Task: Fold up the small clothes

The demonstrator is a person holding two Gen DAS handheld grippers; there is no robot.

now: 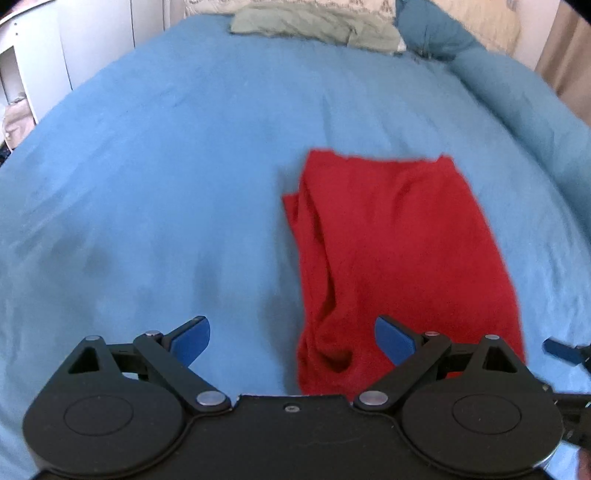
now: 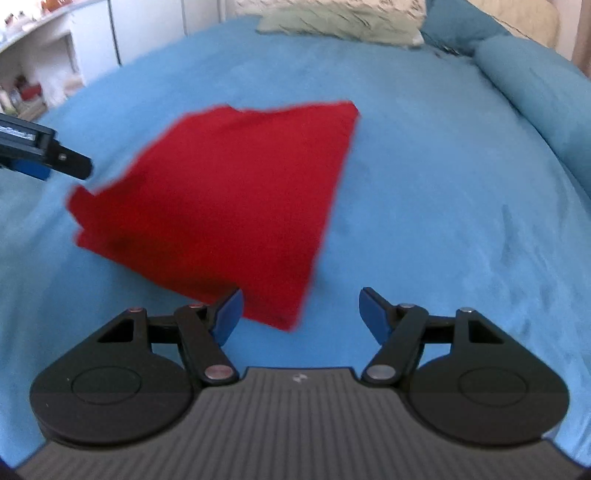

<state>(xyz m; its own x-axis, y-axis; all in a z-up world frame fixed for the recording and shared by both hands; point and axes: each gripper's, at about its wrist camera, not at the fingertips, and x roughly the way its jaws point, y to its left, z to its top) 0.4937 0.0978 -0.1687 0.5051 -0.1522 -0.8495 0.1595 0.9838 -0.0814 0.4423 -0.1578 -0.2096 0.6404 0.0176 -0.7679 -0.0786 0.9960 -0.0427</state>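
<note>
A small red garment point(image 1: 399, 251) lies folded flat on the blue bedspread point(image 1: 166, 184). My left gripper point(image 1: 291, 338) is open and empty, hovering above the garment's near left corner, its right finger over the cloth. In the right wrist view the red garment point(image 2: 229, 206) lies ahead and to the left. My right gripper point(image 2: 301, 312) is open and empty above the garment's near corner. The left gripper's finger point(image 2: 70, 162) shows at the left edge there, and a tip of the right gripper point(image 1: 561, 350) shows at the right edge of the left wrist view.
A grey-green cloth point(image 1: 314, 26) lies at the far end of the bed before a pale pillow. A rolled blue duvet point(image 1: 517, 99) runs along the right side. White shelves point(image 2: 44, 66) stand beyond the bed's left edge.
</note>
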